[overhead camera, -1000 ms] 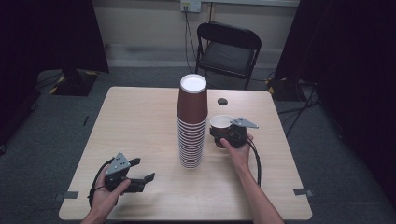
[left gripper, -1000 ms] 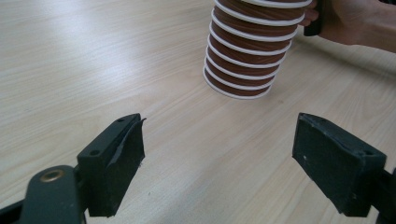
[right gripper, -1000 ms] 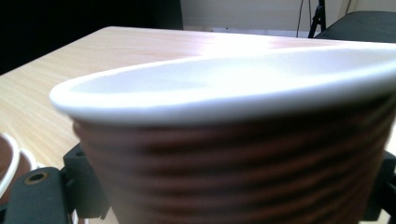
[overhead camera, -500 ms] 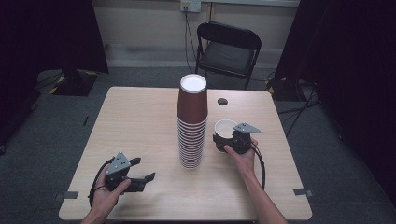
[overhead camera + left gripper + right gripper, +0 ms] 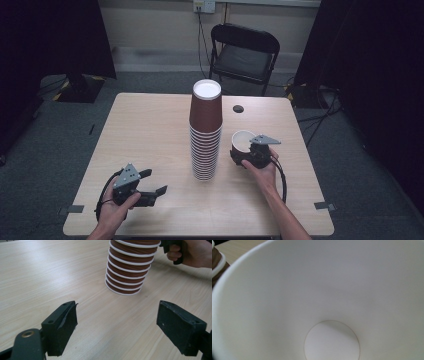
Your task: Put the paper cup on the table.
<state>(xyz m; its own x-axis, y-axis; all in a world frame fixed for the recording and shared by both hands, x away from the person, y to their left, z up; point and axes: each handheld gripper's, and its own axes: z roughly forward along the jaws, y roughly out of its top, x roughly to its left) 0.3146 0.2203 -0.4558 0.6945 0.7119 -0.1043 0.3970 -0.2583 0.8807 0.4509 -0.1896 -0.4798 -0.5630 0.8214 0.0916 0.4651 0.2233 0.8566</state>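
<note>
Since the earlier frames: the right gripper (image 5: 248, 152) has drawn the single cup (image 5: 241, 145) down and away from the stack of cups (image 5: 205, 131), so the cup now sits lower beside the stack; the left gripper (image 5: 150, 186) has stayed put. Nearest, left gripper: low over the table (image 5: 145, 125), jaws spread wide, nothing between them; the left gripper view shows bare wood between the fingers (image 5: 62, 326) and the stack's base (image 5: 128, 277) ahead of them. Next, right gripper: clamped on the single cup, brown outside, white inside (image 5: 332, 302), tilted, mouth turned up and toward the stack, just beside it. Farther: a small dark disc (image 5: 238, 108) on the table beyond the cup. Farthest: a folding chair (image 5: 243, 55) behind the table.
</note>
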